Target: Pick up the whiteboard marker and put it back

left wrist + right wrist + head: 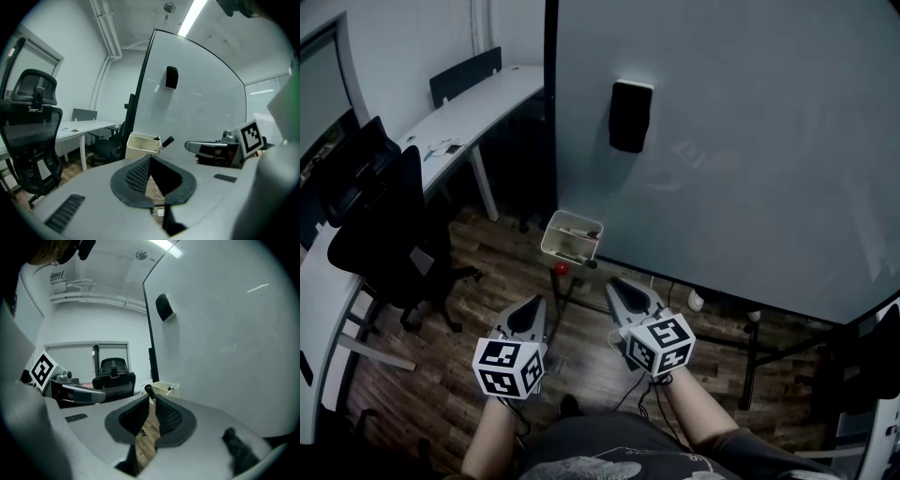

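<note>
Right gripper [151,398] pinched the whiteboard marker [149,391] near upright at its tips, with the tray [567,254] near ahead, slightly left; left gripper [150,158] was closed, empty

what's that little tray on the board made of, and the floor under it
The tray looks like cream moulded plastic, matte: smooth thin walls, rounded corners. The floor looks like dark wood or wood-look laminate with low sheen: plank seams and grain show, but which of the two cannot be told.
</note>
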